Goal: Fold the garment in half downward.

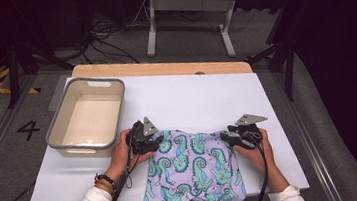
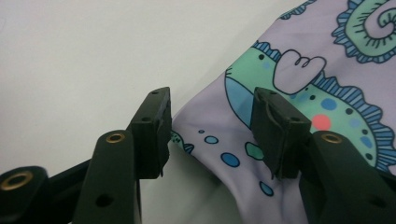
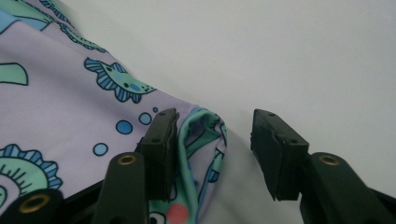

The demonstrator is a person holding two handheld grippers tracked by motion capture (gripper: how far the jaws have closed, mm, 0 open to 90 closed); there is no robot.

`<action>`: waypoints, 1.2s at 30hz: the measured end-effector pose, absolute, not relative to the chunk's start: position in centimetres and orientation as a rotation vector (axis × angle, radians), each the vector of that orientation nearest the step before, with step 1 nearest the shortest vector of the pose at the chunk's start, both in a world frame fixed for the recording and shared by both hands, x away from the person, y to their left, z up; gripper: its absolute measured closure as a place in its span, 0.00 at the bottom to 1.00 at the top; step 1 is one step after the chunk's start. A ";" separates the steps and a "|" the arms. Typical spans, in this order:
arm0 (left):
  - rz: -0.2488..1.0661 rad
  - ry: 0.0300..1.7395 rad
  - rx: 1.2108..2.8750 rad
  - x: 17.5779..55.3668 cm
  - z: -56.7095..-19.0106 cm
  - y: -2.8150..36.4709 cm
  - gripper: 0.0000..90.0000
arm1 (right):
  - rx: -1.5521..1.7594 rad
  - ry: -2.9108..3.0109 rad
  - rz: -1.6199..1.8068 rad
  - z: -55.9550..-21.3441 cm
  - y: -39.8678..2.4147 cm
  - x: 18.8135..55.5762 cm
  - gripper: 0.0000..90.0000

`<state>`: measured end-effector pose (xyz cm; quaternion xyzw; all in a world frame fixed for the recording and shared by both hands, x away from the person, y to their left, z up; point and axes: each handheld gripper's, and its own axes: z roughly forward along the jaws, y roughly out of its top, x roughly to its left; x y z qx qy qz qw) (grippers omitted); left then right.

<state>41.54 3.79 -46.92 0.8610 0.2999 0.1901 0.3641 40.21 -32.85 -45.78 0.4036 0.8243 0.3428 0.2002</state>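
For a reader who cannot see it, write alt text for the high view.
Two hand-held grippers, left gripper and right gripper, meet the upper corners of a lilac seahorse-print garment on a white table, jaws partly open. An empty grey tub sits at left.

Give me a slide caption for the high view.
Two hand-held grippers, left and right, meet the top corners of seahorse-print shorts on a white table beside a bin.

Lilac seahorse-print garment point(image 1: 194, 171), spread flat, near table edge, hanging over it
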 end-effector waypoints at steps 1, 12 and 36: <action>0.487 0.779 2.210 41.6 -46.9 3.9 0.53 | 1.130 2.302 0.959 -45.8 -33.0 40.2 0.58; 0.368 0.808 2.199 42.1 -46.9 4.2 0.61 | 1.148 2.356 1.035 -45.9 -33.4 40.4 0.77; 0.476 0.808 2.230 43.1 -45.4 2.5 0.95 | 1.132 2.233 1.061 -44.2 -32.9 41.6 0.98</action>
